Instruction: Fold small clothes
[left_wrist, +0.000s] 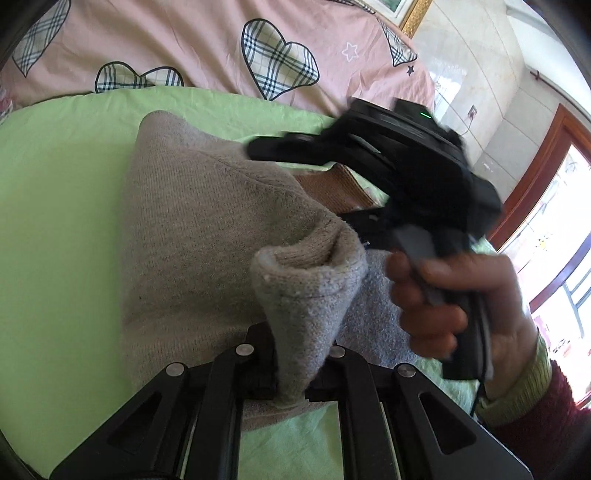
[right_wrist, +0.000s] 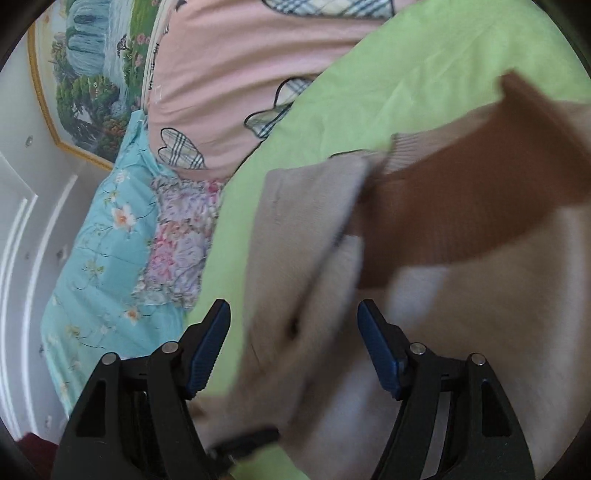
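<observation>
A small beige knit sweater (left_wrist: 192, 236) lies on the green sheet (left_wrist: 55, 221). My left gripper (left_wrist: 291, 391) is shut on a rolled edge of the sweater (left_wrist: 306, 291) and lifts it off the bed. The right gripper (left_wrist: 258, 147), held by a hand (left_wrist: 454, 295), hovers blurred above the sweater's far side. In the right wrist view the right gripper (right_wrist: 293, 332) is open, blue pads (right_wrist: 207, 350) apart, over the beige sweater (right_wrist: 295, 240) with its brown ribbed part (right_wrist: 461, 206).
A pink quilt with plaid hearts (left_wrist: 229, 40) lies behind the green sheet. A blue floral quilt (right_wrist: 99, 258) is bunched at the bed's side. A painting (right_wrist: 88, 74) hangs on the wall. A window with a wooden frame (left_wrist: 546, 206) is at right.
</observation>
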